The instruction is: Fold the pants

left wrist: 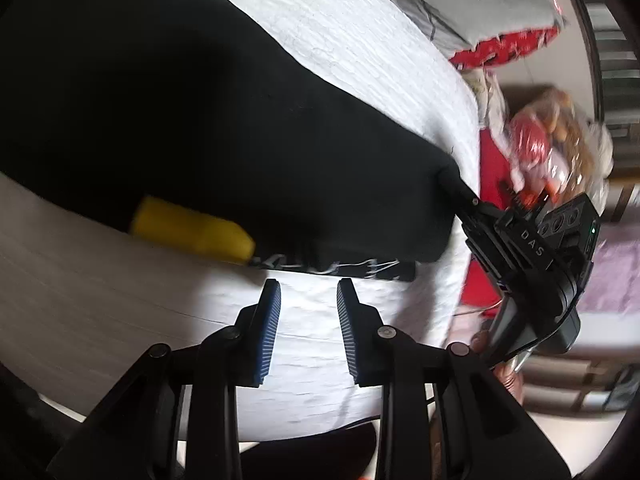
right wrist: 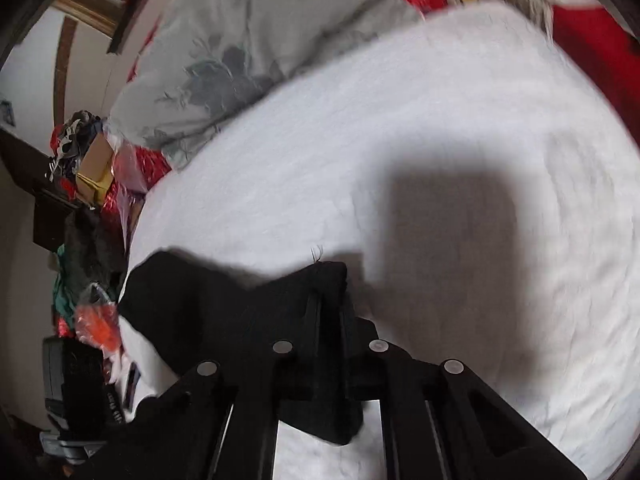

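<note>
Jaws: left gripper parted, empty | right gripper clamping pants

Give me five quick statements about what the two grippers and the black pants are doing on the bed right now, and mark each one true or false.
1. The left gripper has its blue-padded fingers apart with nothing between them. True.
2. The right gripper is open and clear of the fabric. False: it is shut on a corner of the black pants.
3. The pants lie on a white bedspread. True.
4. The yellow patch sits on the bedspread, away from the pants. False: it lies at the pants' near edge, next to white print.
5. A grey floral pillow lies at the bedspread's far side. True.
</note>
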`<state>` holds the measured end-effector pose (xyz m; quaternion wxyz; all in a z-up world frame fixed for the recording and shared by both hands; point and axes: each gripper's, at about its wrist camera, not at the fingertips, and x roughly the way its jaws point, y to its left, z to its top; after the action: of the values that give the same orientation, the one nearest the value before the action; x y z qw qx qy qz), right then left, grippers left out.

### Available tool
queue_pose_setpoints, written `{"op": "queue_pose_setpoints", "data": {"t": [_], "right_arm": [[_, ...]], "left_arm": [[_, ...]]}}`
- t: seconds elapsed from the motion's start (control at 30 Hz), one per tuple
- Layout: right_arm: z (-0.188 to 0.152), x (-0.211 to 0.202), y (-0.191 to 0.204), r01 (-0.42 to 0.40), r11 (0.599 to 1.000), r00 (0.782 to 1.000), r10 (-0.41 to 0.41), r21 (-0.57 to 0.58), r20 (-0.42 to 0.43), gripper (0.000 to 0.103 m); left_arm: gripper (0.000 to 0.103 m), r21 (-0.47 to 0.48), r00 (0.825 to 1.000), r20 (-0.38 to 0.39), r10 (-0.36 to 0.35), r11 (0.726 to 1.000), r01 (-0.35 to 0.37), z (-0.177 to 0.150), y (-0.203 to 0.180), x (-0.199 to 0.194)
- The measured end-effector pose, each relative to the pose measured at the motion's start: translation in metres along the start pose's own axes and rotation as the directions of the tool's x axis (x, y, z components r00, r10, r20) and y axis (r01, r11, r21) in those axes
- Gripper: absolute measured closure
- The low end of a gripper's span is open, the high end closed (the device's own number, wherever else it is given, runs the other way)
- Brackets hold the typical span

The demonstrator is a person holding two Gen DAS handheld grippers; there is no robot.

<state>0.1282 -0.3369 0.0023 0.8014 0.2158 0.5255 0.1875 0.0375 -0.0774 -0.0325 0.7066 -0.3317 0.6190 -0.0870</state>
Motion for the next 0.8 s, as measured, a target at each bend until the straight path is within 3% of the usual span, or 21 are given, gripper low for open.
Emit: {"op": "queue_pose_setpoints", "data": {"t": [0.17,0.23,0.3,0.33,0.47,0.57,0.6,0.63,0.8], "right_arm": [[0.008,0.003,0.000,-0.001,1.000,0.999,0.001,0.007,-0.040,0.085],[0.002,-0.004,-0.009,-0.012,0.999,0.999,0.013,0.039,-0.045,0.066],[-0.002,-0.008,-0.018,-0.027,0.997,0.999,0.030,0.071,-0.043,0.057],[-0.006,-0.008,-0.025,-0.069,0.991,0.996,0.076,0.111,-0.052,0.056],[-0.012,0.000,-0.027,-0.097,0.987,0.990,0.109,0.131,-0.085,0.056],[-0.016,0.007,-0.013,-0.031,0.999,0.992,0.035,0.041,-0.119,0.063],[-0.017,0.008,-0.010,-0.023,1.000,0.992,0.025,0.018,-0.121,0.082],[-0.018,0.010,-0.007,-0.023,1.000,0.991,0.024,0.004,-0.133,0.093],[-0.020,0.003,-0.007,-0.013,1.000,0.993,0.015,0.018,-0.116,0.090]], "left_arm": [[0.077,-0.040,0.998,-0.027,-0.059,0.998,0.057,-0.006,-0.016,0.019],[0.077,-0.066,0.997,-0.022,-0.077,0.995,0.075,-0.007,-0.014,0.021],[0.077,-0.090,0.996,-0.018,-0.090,0.992,0.088,-0.007,-0.010,0.021],[0.077,-0.095,0.996,-0.021,-0.091,0.991,0.089,-0.007,-0.007,0.019],[0.077,-0.125,0.995,-0.004,-0.102,0.987,0.101,0.002,0.006,0.005],[0.077,-0.143,0.993,0.041,-0.112,0.983,0.117,0.010,0.012,-0.006],[0.077,-0.155,0.993,0.050,-0.110,0.981,0.117,0.012,0.016,-0.008],[0.077,-0.167,0.992,0.052,-0.111,0.979,0.118,0.014,0.019,-0.007],[0.077,-0.171,0.995,0.033,-0.099,0.980,0.103,0.020,0.019,0.006]]}}
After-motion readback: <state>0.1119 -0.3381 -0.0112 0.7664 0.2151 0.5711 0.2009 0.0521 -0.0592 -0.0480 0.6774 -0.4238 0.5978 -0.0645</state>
